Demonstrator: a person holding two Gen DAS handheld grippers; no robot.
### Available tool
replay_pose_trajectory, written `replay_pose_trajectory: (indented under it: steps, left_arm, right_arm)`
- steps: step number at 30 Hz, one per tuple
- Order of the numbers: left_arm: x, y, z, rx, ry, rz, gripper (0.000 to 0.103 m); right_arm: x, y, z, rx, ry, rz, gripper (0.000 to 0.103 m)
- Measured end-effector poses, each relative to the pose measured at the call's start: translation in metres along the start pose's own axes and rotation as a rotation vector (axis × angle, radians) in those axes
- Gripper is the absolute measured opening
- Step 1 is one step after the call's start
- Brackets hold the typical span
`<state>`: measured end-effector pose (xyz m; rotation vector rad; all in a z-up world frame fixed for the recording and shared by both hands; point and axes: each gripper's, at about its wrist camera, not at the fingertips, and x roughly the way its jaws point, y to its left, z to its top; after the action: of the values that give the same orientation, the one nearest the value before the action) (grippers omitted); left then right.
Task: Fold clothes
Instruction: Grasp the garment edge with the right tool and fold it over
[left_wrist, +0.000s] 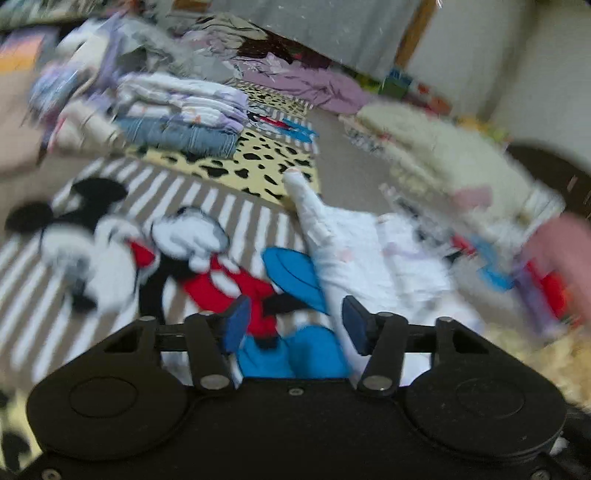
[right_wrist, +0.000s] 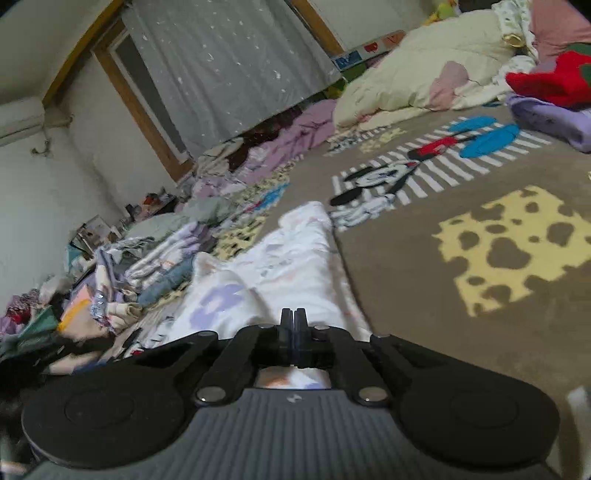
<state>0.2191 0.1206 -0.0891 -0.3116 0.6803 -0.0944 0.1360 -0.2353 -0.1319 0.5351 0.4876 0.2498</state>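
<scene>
The left gripper (left_wrist: 291, 323) stands with its jaws spread wide and nothing between them; its right finger sits just beside the near edge of the white printed garment (left_wrist: 354, 251), though contact cannot be confirmed through the blur. The right gripper (right_wrist: 293, 325) has its jaws pressed together, clenched on the near edge of the same garment (right_wrist: 284, 266), which stretches away from it toward the far side over the brown cartoon-print blanket (right_wrist: 406, 258). A stack of folded clothes (left_wrist: 184, 118) lies at far left, well apart from both grippers. A cream quilt (right_wrist: 413, 70) is bunched at far right. No brand, label or writing is legible in either view.
</scene>
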Motion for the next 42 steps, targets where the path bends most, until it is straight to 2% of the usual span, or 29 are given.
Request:
replay_pose_trajectory:
  steps: [2, 4, 6, 7, 10, 14, 16, 17, 18, 21, 26, 29, 32, 37, 39, 42]
  left_arm:
    - [0.022, 0.001, 0.006, 0.003, 0.021, -0.009, 0.051]
    - [0.039, 0.000, 0.011, 0.021, 0.034, -0.011, 0.051]
    - [0.046, -0.001, 0.012, 0.050, 0.035, 0.005, 0.051]
    - [0.049, 0.001, 0.014, 0.047, 0.034, 0.002, 0.051]
    - [0.056, 0.009, 0.018, 0.014, 0.012, -0.023, 0.051]
    - [0.068, 0.014, 0.026, 0.006, 0.001, -0.034, 0.051]
    - [0.076, 0.014, 0.031, 0.015, 0.005, -0.036, 0.051]
    - [0.079, 0.012, 0.033, 0.023, 0.005, -0.039, 0.051]
    - [0.081, 0.011, 0.034, 0.030, 0.003, -0.043, 0.051]
    - [0.090, 0.000, 0.042, 0.069, -0.003, -0.082, 0.051]
    - [0.116, -0.033, 0.052, 0.165, -0.007, -0.100, 0.047]
    - [0.132, -0.052, 0.058, 0.221, -0.004, -0.111, 0.042]
    - [0.153, -0.065, 0.058, 0.278, 0.036, -0.079, 0.042]
    - [0.174, -0.076, 0.059, 0.395, 0.109, -0.095, 0.043]
    - [0.164, -0.070, 0.071, 0.387, 0.090, -0.142, 0.043]
    - [0.152, -0.053, 0.087, 0.306, 0.015, -0.131, 0.040]
  right_arm:
    - [-0.001, -0.006, 0.004, 0.018, 0.017, 0.044, 0.005]
    - [-0.003, 0.002, 0.005, -0.022, 0.017, 0.074, 0.015]
    - [-0.006, 0.016, 0.004, -0.120, 0.030, 0.087, 0.061]
    - [-0.007, 0.022, 0.004, -0.173, 0.028, 0.086, 0.065]
    - [-0.004, 0.033, 0.005, -0.276, 0.024, 0.090, 0.067]
    - [0.016, 0.044, 0.012, -0.319, 0.043, 0.141, 0.066]
    - [0.035, 0.052, 0.012, -0.366, 0.101, 0.149, 0.046]
    - [0.041, 0.054, 0.011, -0.379, 0.124, 0.143, 0.013]
    - [0.047, 0.056, 0.012, -0.385, 0.149, 0.154, 0.013]
    - [0.035, 0.059, 0.014, -0.391, 0.100, 0.138, 0.012]
    - [0.017, 0.032, 0.019, -0.271, 0.073, 0.067, 0.012]
    - [0.013, 0.027, 0.017, -0.278, 0.091, 0.066, 0.012]
    - [0.009, 0.025, 0.012, -0.279, 0.107, 0.070, 0.012]
    - [0.009, 0.023, 0.005, -0.298, 0.113, 0.064, 0.012]
    - [0.010, 0.023, 0.002, -0.304, 0.124, 0.060, 0.012]
    - [0.008, 0.021, 0.001, -0.292, 0.124, 0.070, 0.012]
